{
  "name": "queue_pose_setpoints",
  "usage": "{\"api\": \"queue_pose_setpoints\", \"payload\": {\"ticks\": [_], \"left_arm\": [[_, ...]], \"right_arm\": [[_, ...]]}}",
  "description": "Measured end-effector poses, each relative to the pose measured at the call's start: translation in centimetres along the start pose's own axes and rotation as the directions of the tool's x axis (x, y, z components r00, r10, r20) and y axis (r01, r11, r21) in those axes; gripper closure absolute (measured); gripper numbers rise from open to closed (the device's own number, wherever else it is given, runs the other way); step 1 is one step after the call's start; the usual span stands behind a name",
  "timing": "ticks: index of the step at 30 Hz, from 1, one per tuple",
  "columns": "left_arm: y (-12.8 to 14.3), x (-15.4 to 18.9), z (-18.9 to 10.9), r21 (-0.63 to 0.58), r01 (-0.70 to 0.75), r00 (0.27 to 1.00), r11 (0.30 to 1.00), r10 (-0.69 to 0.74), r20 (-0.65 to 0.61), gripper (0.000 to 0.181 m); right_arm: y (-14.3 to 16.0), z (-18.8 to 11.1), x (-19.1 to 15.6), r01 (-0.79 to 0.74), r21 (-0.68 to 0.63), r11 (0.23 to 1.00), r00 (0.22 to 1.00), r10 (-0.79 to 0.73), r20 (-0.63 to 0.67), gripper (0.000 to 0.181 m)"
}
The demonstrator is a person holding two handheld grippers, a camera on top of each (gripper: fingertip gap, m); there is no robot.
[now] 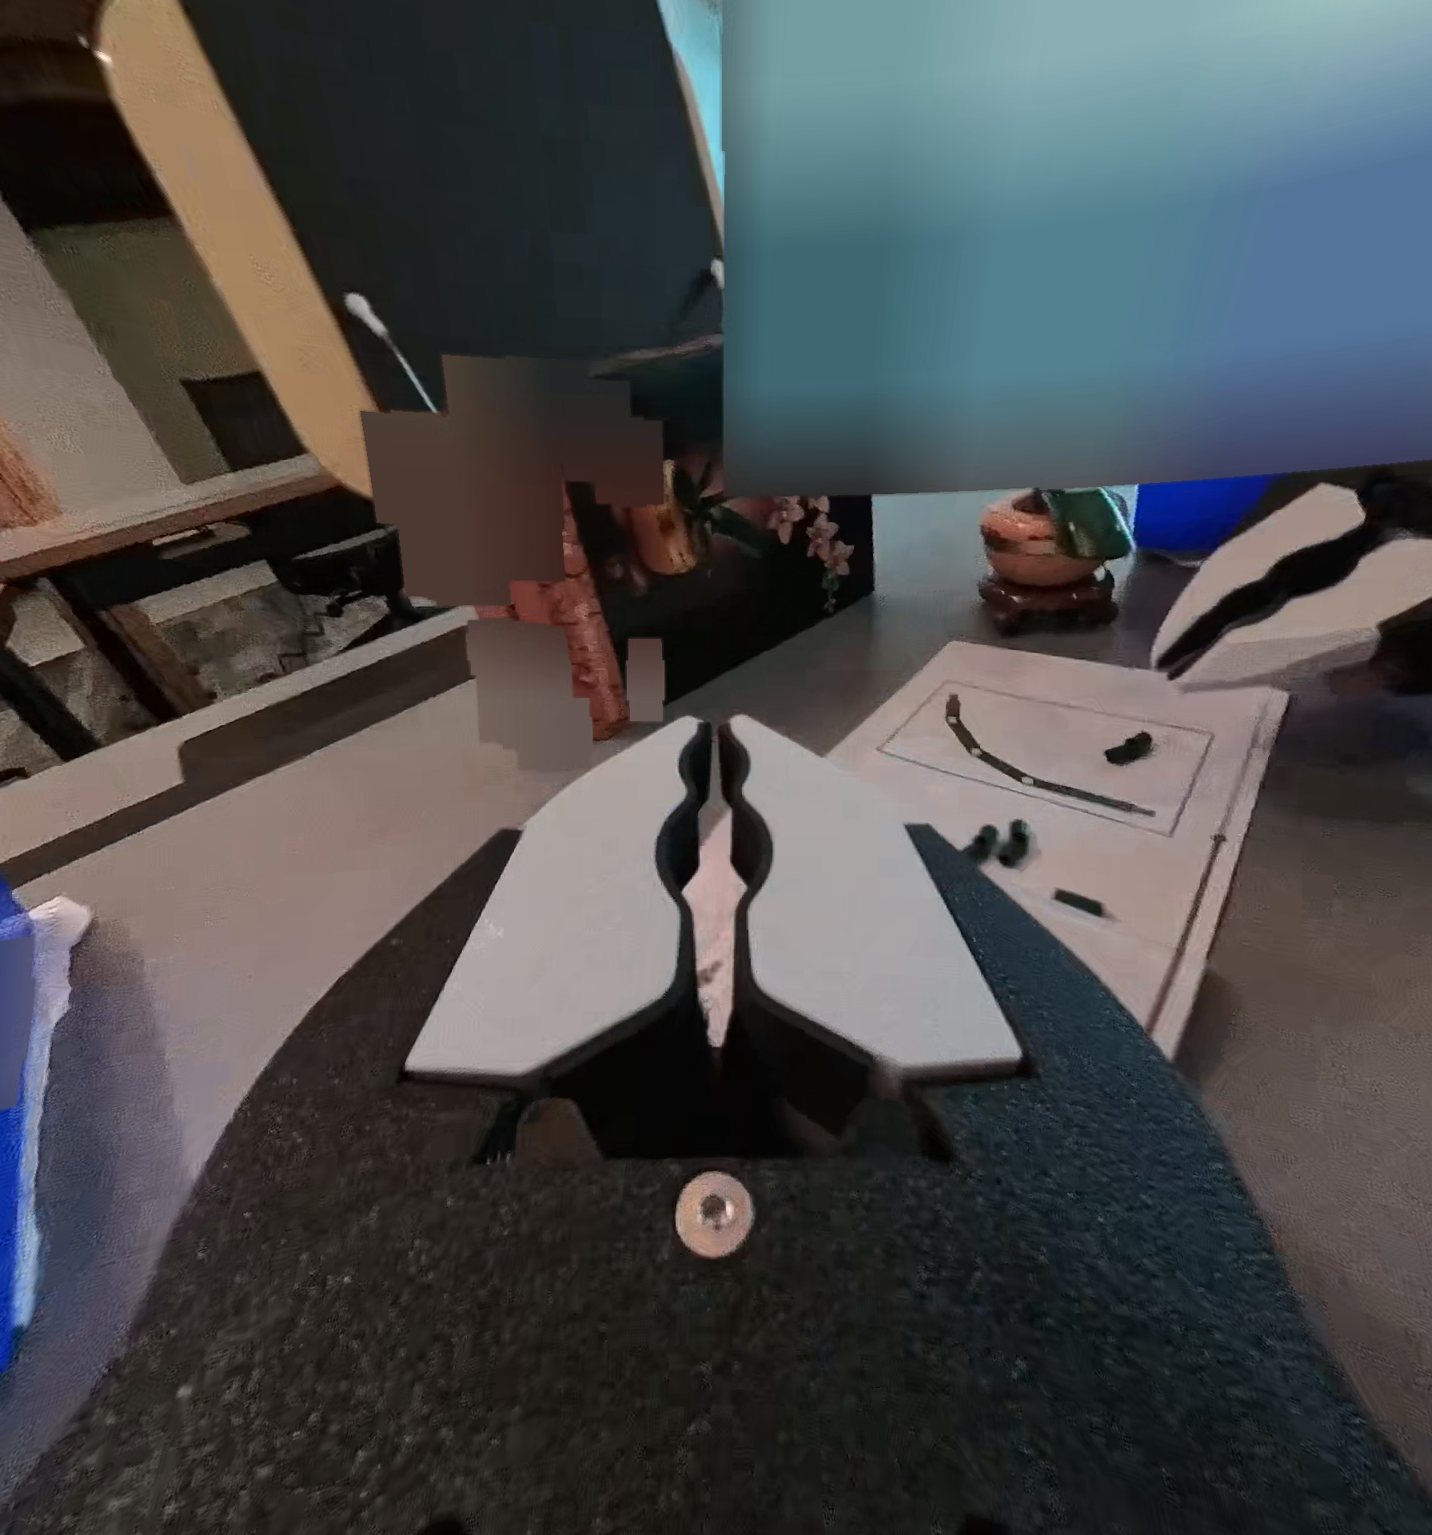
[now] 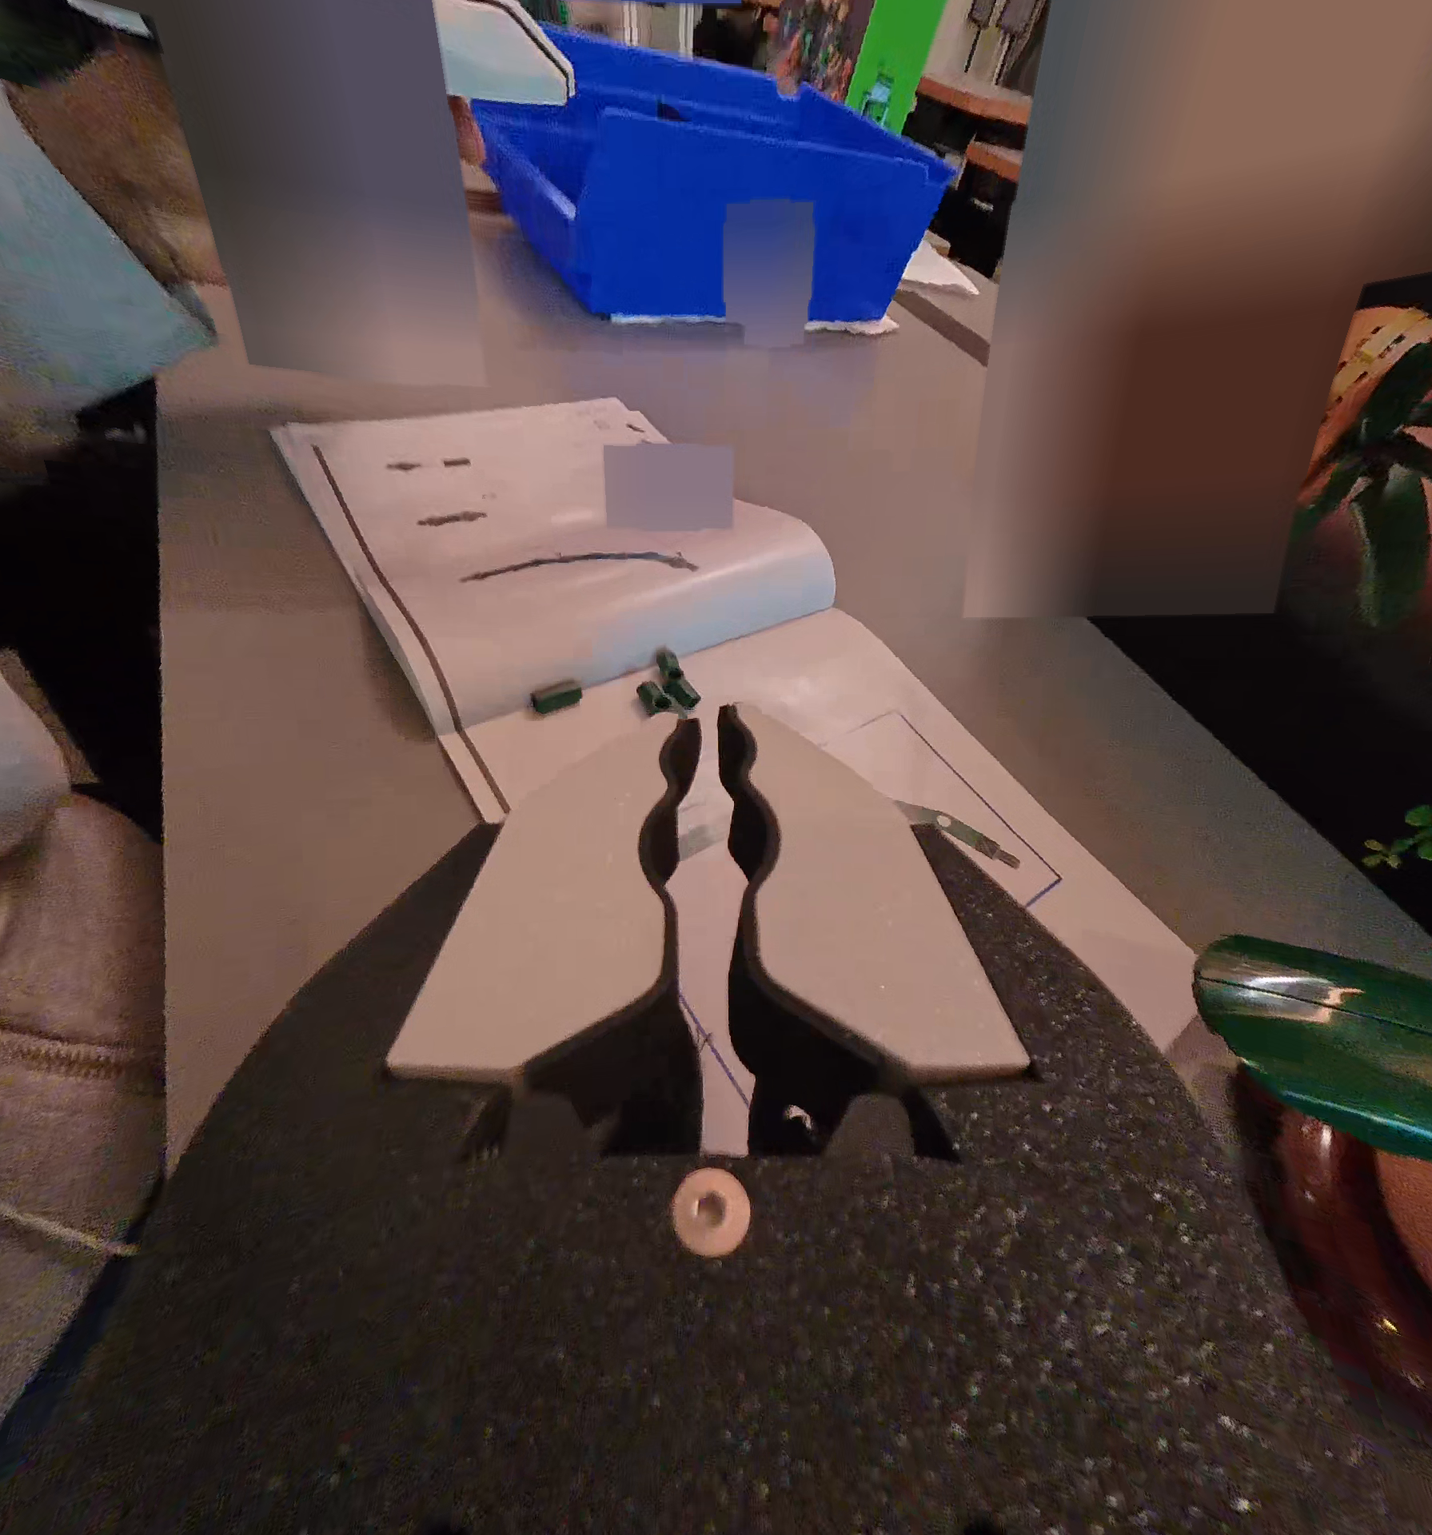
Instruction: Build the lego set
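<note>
Left gripper [image 1: 714, 731] nearly closed and empty above the table [image 1: 1319, 955]; right gripper [image 2: 709, 716] narrowly parted, empty, just short of green pieces [image 2: 667, 689] lying on the open booklet [image 2: 579, 598].

The left wrist view looks low across the table [image 1: 1319, 1038] towards the open instruction booklet [image 1: 1194, 955], lying right of centre. The right wrist view faces the same booklet [image 2: 529, 598] from close above, pitched downward; both share its small green pieces [image 2: 667, 693].
</note>
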State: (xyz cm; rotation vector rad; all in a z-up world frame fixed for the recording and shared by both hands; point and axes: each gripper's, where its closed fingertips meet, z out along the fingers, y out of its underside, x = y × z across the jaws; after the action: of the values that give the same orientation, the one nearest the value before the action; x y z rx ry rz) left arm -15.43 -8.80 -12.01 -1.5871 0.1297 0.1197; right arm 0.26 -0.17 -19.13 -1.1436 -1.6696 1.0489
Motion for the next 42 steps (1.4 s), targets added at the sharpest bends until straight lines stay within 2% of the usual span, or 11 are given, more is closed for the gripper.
{"api": "queue_pose_setpoints", "payload": {"ticks": [2, 4, 7, 9, 11, 14, 19, 24, 29, 34, 42], "left_arm": [[-1.2, -2.0, -1.0, 0.122, 0.076, 0.997, 0.990, -0.079, 0.023, 0.181], [-1.3, -4.0, -1.9, 0.217, 0.129, 0.985, 0.968, -0.151, 0.087, 0.180], [1.0, -7.3, -3.2, 0.240, 0.125, 0.929, 0.963, -0.199, 0.313, 0.176], [2.5, -8.3, -3.9, 0.208, 0.100, 0.903, 0.973, -0.176, 0.392, 0.177], [2.9, -8.2, -4.0, 0.192, 0.126, 0.913, 0.973, -0.189, 0.361, 0.177], [2.9, -7.9, -3.9, 0.241, 0.231, 0.917, 0.943, -0.294, 0.271, 0.176], [2.6, -7.8, -4.3, 0.300, 0.332, 0.903, 0.894, -0.393, 0.172, 0.175], [2.7, -7.1, -3.7, 0.253, 0.317, 0.919, 0.914, -0.362, 0.154, 0.174], [2.7, -6.4, -3.2, 0.225, 0.298, 0.935, 0.927, -0.331, 0.124, 0.173], [2.5, -6.0, -3.1, 0.231, 0.276, 0.945, 0.933, -0.308, 0.113, 0.173], [2.4, -5.6, -3.2, 0.238, 0.267, 0.950, 0.934, -0.297, 0.098, 0.172]], "right_arm": [[-0.5, 0.7, -0.4, -0.038, 0.066, 0.997, 0.999, 0.036, 0.031, 0.173], [-0.7, 1.5, -0.8, -0.021, 0.073, 0.997, 0.998, 0.016, 0.058, 0.169], [-0.3, 2.9, -1.1, 0.022, 0.021, 1.000, 0.998, -0.023, 0.063, 0.167], [0.3, 3.5, -1.3, 0.017, -0.040, 0.999, 0.997, -0.014, 0.078, 0.166], [0.7, 3.8, -1.4, -0.002, -0.078, 0.997, 0.995, 0.010, 0.096, 0.167], [0.8, 3.8, -1.2, -0.043, -0.086, 0.995, 0.994, 0.052, 0.094, 0.168], [0.8, 3.8, -1.5, -0.007, -0.087, 0.996, 0.996, 0.014, 0.085, 0.168], [1.2, 4.0, -1.6, -0.012, -0.119, 0.993, 0.995, 0.025, 0.100, 0.168], [0.1, 4.8, -1.3, -0.118, -0.084, 0.989, 0.983, 0.128, 0.132, 0.153], [1.5, 5.3, -0.8, -0.013, -0.216, 0.976, 0.990, 0.043, 0.131, 0.152], [2.3, 6.7, -1.1, 0.016, -0.264, 0.964, 0.987, 0.028, 0.159, 0.158]]}}
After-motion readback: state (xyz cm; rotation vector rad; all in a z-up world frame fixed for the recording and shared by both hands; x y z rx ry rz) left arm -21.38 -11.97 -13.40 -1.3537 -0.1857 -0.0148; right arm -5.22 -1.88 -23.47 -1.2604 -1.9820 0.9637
